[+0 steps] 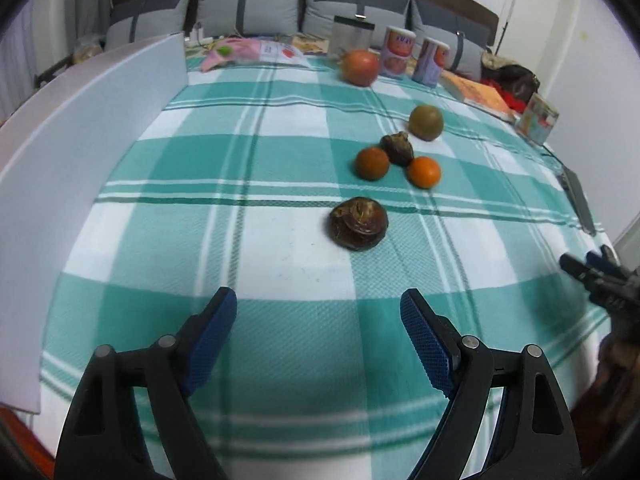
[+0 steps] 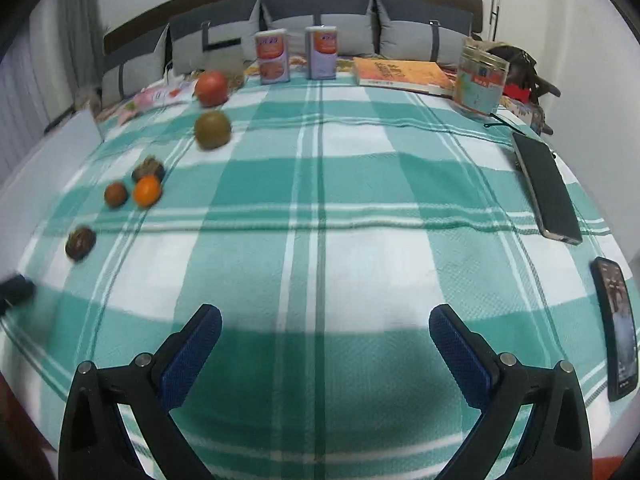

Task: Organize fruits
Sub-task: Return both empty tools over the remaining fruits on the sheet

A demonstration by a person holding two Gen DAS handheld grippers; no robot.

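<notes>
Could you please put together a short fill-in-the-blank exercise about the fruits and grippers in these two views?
1. The left gripper has its jaws ____ and holds nothing.
2. The fruit nearest the left gripper is the dark brown one; its colour is dark ____.
3. The bright orange fruit lies on a green and white checked ____.
4. Two phones lie on the ____ side of the right gripper view.

Missing words: open; brown; cloth; right

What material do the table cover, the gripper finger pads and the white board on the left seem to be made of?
Table cover: looks like woven cloth, matte, with a visible weave and soft creases. Left gripper pads: probably blue rubber or soft plastic, with a fine ribbed texture on black hard-plastic arms. White board: smooth, matte and flat; maybe foam board or plastic, I cannot tell which.
</notes>
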